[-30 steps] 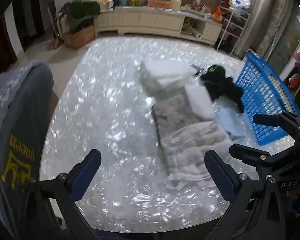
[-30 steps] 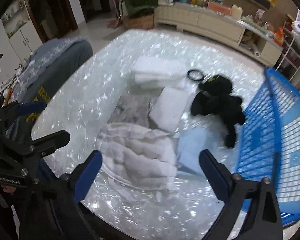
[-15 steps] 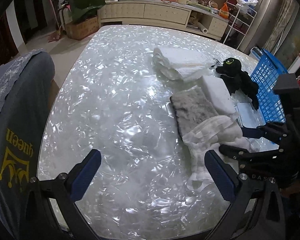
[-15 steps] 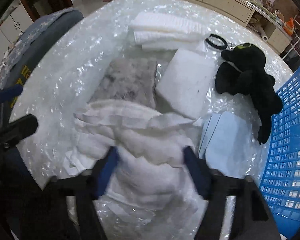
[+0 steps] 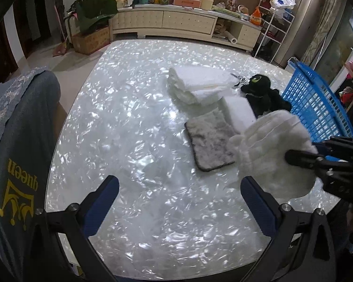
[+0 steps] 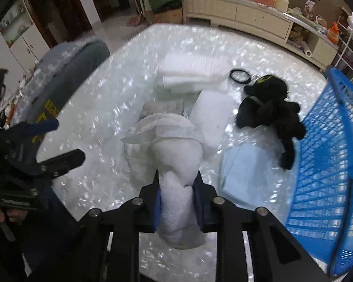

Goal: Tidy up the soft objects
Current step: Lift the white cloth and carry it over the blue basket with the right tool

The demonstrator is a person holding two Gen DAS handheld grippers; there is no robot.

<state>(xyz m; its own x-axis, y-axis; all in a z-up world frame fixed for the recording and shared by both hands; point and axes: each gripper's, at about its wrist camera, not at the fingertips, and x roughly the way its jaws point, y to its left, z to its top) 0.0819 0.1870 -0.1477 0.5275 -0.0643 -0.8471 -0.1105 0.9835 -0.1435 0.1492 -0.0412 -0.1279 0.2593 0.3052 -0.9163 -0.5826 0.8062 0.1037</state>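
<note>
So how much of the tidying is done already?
Barely started. Nothing can be seen inside the blue basket yet. The right gripper is shut on the white cloth, lifted off the table. The left gripper is open, holding nothing. Still on the table: the black plush, folded towels, grey mat, white pad and blue cloth.

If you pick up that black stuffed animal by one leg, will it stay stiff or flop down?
Probably flop. The black stuffed animal lies sprawled on the table with its limbs splayed loosely, so it looks soft. It likely weighs little for its size and, being fuzzy, seems unlikely to slip or roll.
</note>
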